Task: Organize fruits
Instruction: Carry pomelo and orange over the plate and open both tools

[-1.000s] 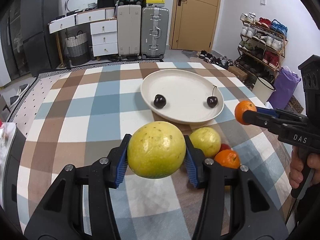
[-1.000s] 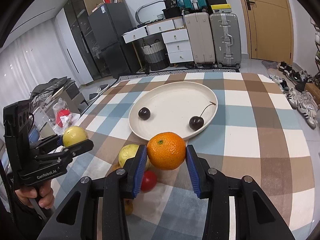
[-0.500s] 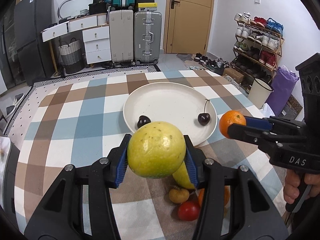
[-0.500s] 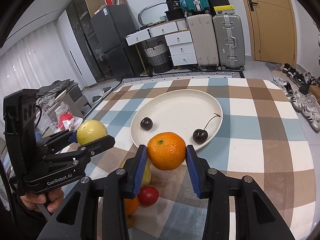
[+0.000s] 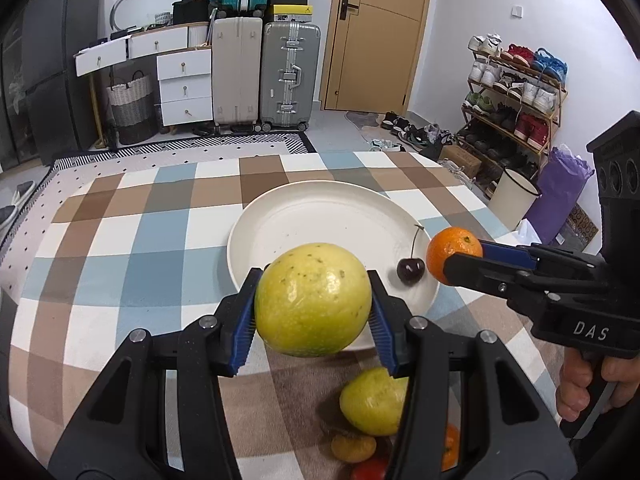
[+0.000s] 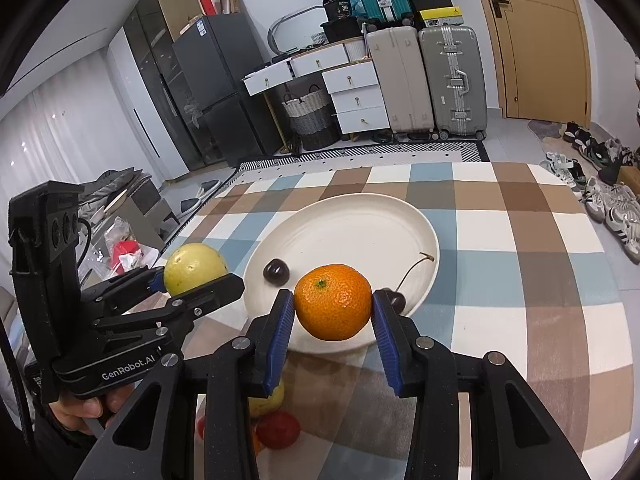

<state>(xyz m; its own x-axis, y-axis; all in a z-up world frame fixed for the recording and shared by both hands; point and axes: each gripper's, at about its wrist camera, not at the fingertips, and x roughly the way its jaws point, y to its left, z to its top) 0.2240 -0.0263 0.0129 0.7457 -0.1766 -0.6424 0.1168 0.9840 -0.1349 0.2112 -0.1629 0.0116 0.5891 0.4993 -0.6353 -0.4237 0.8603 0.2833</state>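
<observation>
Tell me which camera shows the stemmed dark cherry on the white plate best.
The left wrist view: the stemmed dark cherry sits unobstructed on the white plate. In the right wrist view, the right gripper hides most of it.

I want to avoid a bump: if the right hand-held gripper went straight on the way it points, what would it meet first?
Probably the white plate: the right hand-held gripper, shut on the orange, points over its near rim. Height is unclear.

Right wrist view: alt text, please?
The right gripper holds an orange above the near rim of a white plate with two cherries. At left, the left gripper holds a yellow fruit.
</observation>
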